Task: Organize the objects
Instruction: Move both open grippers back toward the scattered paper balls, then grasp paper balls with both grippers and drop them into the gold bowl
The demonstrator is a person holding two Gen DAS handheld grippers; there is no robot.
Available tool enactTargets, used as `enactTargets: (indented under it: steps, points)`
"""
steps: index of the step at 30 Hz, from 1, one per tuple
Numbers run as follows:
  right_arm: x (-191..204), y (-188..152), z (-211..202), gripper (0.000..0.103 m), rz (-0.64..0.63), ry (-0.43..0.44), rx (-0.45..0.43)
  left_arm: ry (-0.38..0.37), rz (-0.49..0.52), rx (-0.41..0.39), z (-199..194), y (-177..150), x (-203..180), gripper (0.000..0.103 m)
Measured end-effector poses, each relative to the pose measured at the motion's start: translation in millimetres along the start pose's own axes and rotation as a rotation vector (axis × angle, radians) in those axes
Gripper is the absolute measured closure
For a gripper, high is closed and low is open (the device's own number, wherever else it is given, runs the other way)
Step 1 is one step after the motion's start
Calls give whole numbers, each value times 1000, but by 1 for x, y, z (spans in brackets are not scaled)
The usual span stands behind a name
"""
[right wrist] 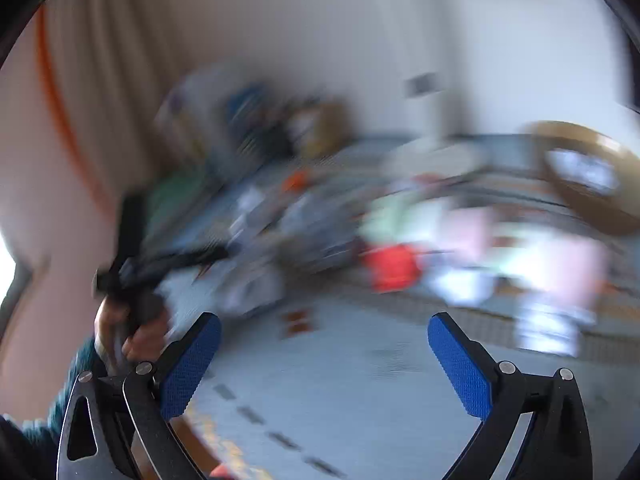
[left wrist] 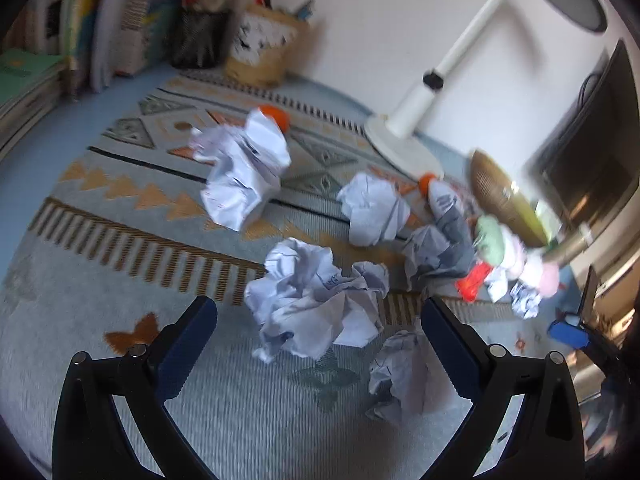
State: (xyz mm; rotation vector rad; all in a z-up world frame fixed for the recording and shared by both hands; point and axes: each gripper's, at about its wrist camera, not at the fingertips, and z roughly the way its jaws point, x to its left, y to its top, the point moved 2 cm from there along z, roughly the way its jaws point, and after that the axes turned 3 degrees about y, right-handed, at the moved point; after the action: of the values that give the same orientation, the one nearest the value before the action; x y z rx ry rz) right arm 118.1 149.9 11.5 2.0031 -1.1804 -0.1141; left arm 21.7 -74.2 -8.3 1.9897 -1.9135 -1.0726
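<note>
Left gripper [left wrist: 318, 320] spread wide, empty; crumpled paper ball [left wrist: 316, 304] between fingertips, not touching. Right gripper [right wrist: 324, 336] spread, empty.

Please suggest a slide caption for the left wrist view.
Open left gripper above crumpled paper balls scattered on a patterned mat.

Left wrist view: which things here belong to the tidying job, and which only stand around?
For the job:
crumpled paper balls
wicker basket
red wrapper
left gripper, open
right gripper, open

Just standing around:
desk lamp
pen holders
books
patterned mat
</note>
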Motion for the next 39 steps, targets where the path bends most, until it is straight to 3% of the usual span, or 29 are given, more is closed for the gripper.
enactTargets:
  steps: [3, 6, 8, 9, 11, 12, 17, 18, 19, 20, 21, 25, 29, 34, 39]
  points:
    - [30, 15, 48, 0, -66, -24, 63, 21, 21, 11, 7, -1, -4, 2]
    - [34, 25, 84, 0, -25, 23, 108, -2, 1, -3, 2, -4, 1, 2]
    - [31, 27, 107, 1, -22, -2, 135, -11, -23, -6, -1, -6, 8, 2]
    - [29, 26, 117, 7, -25, -27, 155, -20, -34, -14, -3, -6, 11, 2]
    - [26, 22, 123, 48, -16, 9, 173, 0, -28, -26, -6, -8, 10, 2]
    - [25, 19, 120, 52, -6, 38, 168, 18, -14, -27, -6, -9, 6, 2]
    - [4, 2, 77, 52, 21, -42, 72, 175, 78, -88, -6, -11, -27, 2]
    - [-3, -2, 66, 52, 30, -55, 53, 205, 87, -86, -3, -9, -32, 6]
    - [-12, -6, 54, 52, 45, -72, 37, 235, 106, -79, 3, -7, -36, 15]
    - [-18, -9, 46, 52, 60, -86, 30, 255, 118, -64, 8, -6, -38, 41]
    - [-27, -10, 39, 52, 78, -100, 26, 260, 121, -45, 12, -4, -37, 46]
    - [-58, -21, 9, 52, 155, -127, -8, 217, 93, -83, 1, -3, -35, 62]
    - [-70, -30, -26, 52, 204, -101, -73, 163, 98, -130, -19, -11, -48, 62]
    - [-77, -34, -74, 52, 223, -134, -156, 95, 146, -205, -45, -14, -87, 62]
    - [-96, -39, -129, 52, 238, -250, -251, 18, 242, -247, -57, -10, -142, 62]
